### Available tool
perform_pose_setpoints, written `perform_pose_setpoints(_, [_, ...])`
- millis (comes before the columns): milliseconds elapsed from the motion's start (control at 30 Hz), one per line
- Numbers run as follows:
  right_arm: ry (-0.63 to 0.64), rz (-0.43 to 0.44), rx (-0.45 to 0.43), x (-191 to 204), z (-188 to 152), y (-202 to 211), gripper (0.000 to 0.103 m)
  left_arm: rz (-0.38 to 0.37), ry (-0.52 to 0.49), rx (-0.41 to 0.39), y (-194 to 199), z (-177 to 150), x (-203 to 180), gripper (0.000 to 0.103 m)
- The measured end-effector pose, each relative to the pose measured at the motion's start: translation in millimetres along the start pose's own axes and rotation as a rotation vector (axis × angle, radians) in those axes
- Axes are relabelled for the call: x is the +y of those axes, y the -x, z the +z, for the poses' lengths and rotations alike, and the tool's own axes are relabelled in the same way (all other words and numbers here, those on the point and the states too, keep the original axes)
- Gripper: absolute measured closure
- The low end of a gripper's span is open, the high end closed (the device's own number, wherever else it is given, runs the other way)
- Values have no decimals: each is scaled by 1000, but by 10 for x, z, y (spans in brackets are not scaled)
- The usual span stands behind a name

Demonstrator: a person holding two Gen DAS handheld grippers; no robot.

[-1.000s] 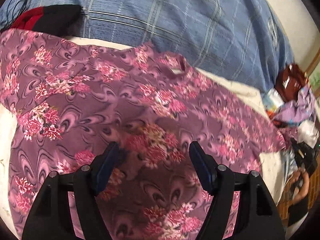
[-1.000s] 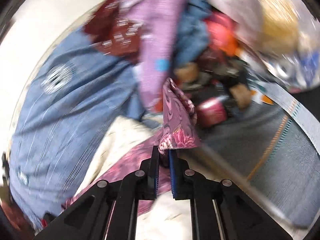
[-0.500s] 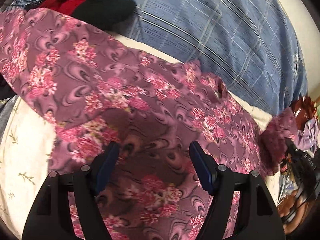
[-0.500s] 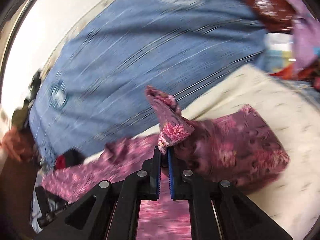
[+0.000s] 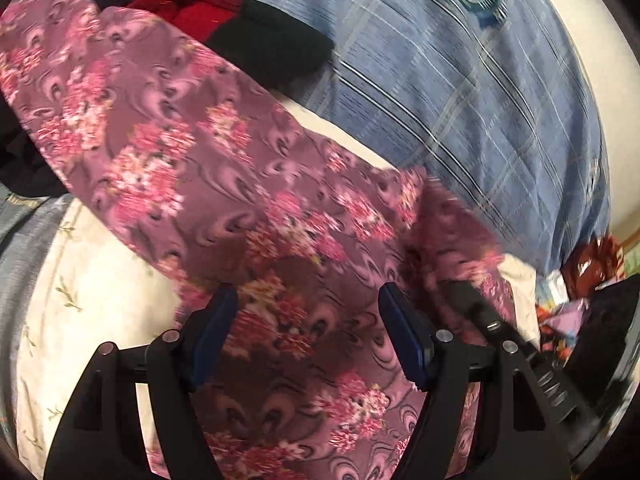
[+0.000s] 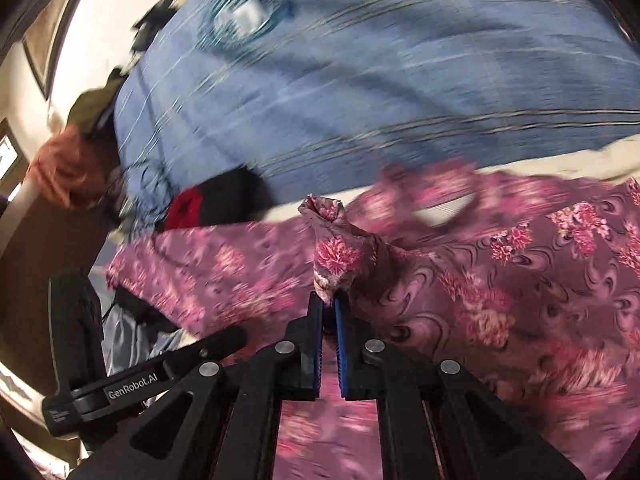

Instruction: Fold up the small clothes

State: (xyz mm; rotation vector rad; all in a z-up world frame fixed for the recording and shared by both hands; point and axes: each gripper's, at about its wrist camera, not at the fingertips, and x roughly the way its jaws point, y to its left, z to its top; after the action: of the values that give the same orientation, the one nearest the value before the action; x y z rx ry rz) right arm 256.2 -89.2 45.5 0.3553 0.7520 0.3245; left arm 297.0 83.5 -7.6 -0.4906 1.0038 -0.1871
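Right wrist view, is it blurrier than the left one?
Yes: right wrist view smears the blue plaid cloth and much of the floral garment, though the right tongs stay sharp; left wrist view blurs mainly toward its right side, the left tongs crisp.

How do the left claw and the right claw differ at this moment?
The left claw is wide open and grips nothing; the right claw is shut on a bunched corner of the floral garment. The left one is over flat cloth; the right one lifts its corner. Both are black with blue pads.
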Motion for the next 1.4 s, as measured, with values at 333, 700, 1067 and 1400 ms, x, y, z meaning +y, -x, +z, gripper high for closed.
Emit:
perform_pose_setpoints(333, [-57, 65, 167, 1, -304, -253, 74, -79, 18, 76, -151, -3, 8, 28])
perform_pose_setpoints(700, [-476, -31, -102, -1613, -644, 1232, 65, -239, 73, 53, -424, -110, -268, 22])
perform_pose_setpoints(1067, [-633, 80, -285, -2087, -456, 1503, 99, -154, 14, -131, -73, 4, -338, 98])
perform_pose_setpoints(1400, [-655, -46, -76, -2127, -774, 1463, 91, -81, 92, -42, -100, 0, -133, 92])
